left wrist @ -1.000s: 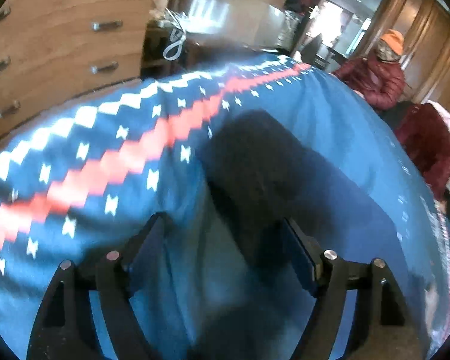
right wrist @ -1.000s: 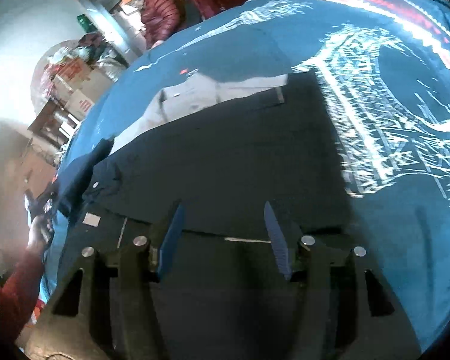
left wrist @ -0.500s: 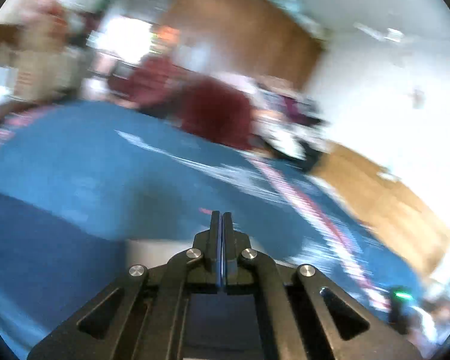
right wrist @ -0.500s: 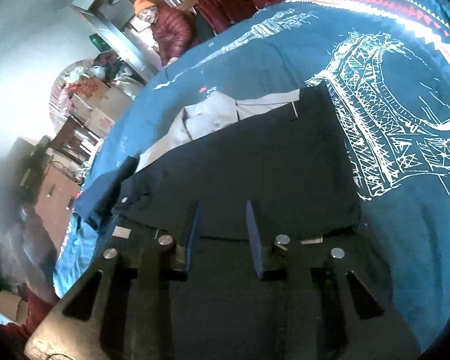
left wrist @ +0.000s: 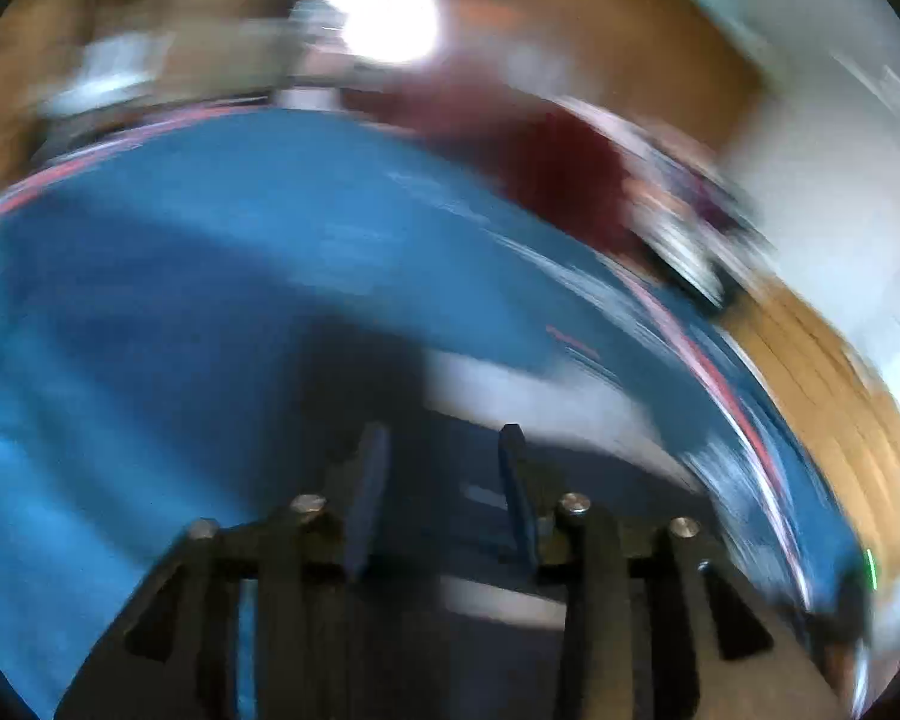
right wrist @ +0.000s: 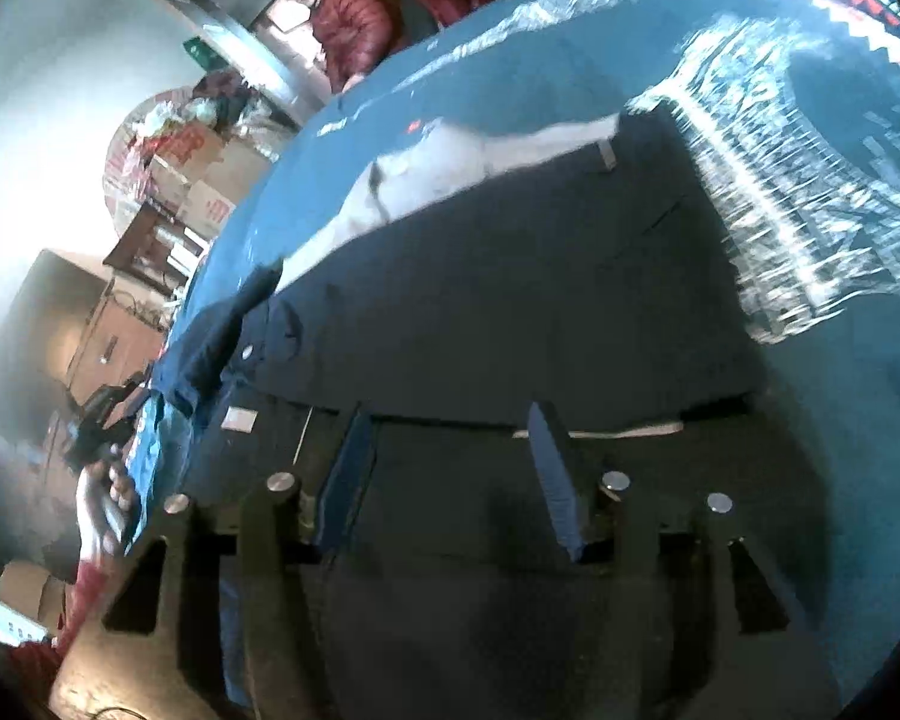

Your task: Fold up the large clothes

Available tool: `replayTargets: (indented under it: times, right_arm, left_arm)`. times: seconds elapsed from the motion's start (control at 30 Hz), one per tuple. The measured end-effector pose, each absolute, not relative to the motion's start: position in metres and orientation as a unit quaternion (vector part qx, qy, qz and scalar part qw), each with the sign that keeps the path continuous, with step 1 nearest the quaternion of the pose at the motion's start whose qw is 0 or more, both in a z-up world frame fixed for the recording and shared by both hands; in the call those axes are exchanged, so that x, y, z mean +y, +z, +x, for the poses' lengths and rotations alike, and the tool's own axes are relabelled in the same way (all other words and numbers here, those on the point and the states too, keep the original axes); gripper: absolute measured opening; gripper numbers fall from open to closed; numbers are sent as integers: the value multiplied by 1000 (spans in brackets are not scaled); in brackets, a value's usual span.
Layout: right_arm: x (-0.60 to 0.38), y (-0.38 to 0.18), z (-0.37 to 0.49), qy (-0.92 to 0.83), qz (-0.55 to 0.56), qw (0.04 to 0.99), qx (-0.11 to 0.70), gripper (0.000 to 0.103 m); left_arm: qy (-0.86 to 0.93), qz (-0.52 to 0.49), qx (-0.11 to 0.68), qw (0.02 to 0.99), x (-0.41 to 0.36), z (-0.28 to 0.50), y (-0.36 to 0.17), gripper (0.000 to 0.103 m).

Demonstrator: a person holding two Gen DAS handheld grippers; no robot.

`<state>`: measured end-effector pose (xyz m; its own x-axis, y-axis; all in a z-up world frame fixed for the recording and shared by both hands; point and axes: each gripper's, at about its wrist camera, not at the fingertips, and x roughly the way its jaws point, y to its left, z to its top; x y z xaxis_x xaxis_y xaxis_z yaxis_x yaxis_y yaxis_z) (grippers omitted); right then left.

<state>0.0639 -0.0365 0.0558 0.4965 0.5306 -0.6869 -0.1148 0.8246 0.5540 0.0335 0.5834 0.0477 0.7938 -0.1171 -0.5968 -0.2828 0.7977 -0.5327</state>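
A: Where's the garment?
B: Dark navy garment (right wrist: 510, 276), spread flat on the blue cloth (right wrist: 570, 60) that covers the surface. Starts right under the right claw (right wrist: 450, 450), runs away from it. One fold edge crosses just past the fingertips.

A: Handling?
B: My guess: soft, limp, light, will sag and drag, not slippery. Best hold looks like the near fold edge or a corner, pinching all layers at once.

A: Right claw state?
B: Spread wide, nothing between the fingers. Sits low over the dark fabric; can't tell if the tips touch it.

A: Left claw?
B: Left claw (left wrist: 441, 462) parted to a medium gap, empty. That view is badly blurred. Dark fabric lies under and just beyond it, a pale strip (left wrist: 540, 396) past that.

A: Farther out?
B: In the right view a light grey piece (right wrist: 450, 162) lies at the far edge of the garment, white tower print (right wrist: 768, 204) on the cloth to the right, red zigzag border (right wrist: 858, 6) far right. A person in a red jacket (right wrist: 354, 24) sits beyond the far edge. At the left a hand (right wrist: 105, 498) holds the other device.
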Motion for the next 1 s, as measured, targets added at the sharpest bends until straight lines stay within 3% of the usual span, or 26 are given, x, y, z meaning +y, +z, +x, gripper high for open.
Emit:
replayTargets:
  times: [0.13,0.23,0.3,0.37,0.93,0.97,1.0]
  right_arm:
    - [-6,44,71,212,206,824,484,55]
    - [11,39,77,216,192,820,494,56]
    - [16,37,82,214,191,819,497,57]
    - [18,37,85,213,193,819,496,59]
    - [42,32,89,228,169,816,504,61]
    - [42,32,89,227,168,817,503,60]
    - [41,33,89,227,169,818,500,59]
  left_arm:
    - [110,-448,310,831,724,28,-7,39]
    - [86,-487,320,808,752,43,-31,38]
    - [76,-481,336,806,756,54,-38,38]
    - [91,-465,354,807,758,63,-42,32]
    - [121,-470,322,813,778,107,-37,36]
    - [130,-457,322,819,776,110,-35,34]
    - [138,-446,326,822,772,111,-31,25]
